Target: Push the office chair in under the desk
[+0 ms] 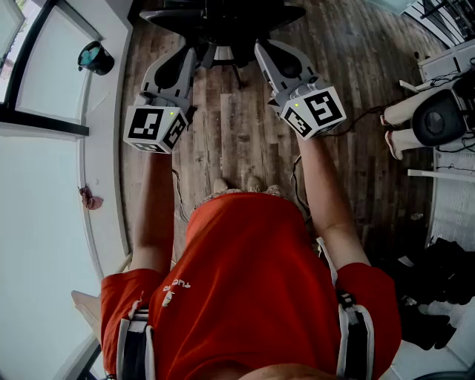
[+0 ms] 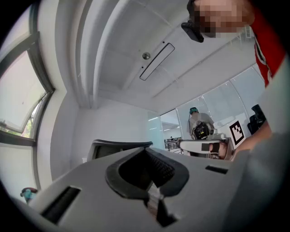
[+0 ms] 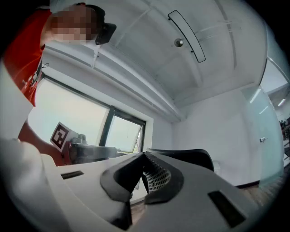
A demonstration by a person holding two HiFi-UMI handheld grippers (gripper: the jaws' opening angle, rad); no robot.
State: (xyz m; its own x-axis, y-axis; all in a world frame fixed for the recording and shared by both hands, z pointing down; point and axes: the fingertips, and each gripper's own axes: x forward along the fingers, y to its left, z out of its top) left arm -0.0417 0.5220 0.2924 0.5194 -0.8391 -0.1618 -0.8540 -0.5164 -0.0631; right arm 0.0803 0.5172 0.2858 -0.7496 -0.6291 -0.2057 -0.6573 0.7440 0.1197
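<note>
Two closed tools are what I have to work with. The left hand-held gripper (image 1: 191, 61) and the right hand-held gripper (image 1: 261, 49) both have their jaws pressed together with nothing between them. They point up the head view at the chair (image 1: 223, 22), which stands on the wooden floor (image 1: 230, 141) at top centre. From each gripper view the dark backrest (image 2: 120, 146) rises just beyond the tips, though I cannot tell whether either tip touches it. The surface the chair belongs under shows in no view, so I cannot say how far the chair has to go. My reading is that the push is barely begun, if at all. What is left is to set both closed tips against the backrest and walk the chair forward. As for containers, the only candidate is a teal pot (image 1: 96, 58) on the white sill (image 1: 104, 193) at the upper left of the head view, well apart from the chair. I cannot see what, if anything, is in it.
</note>
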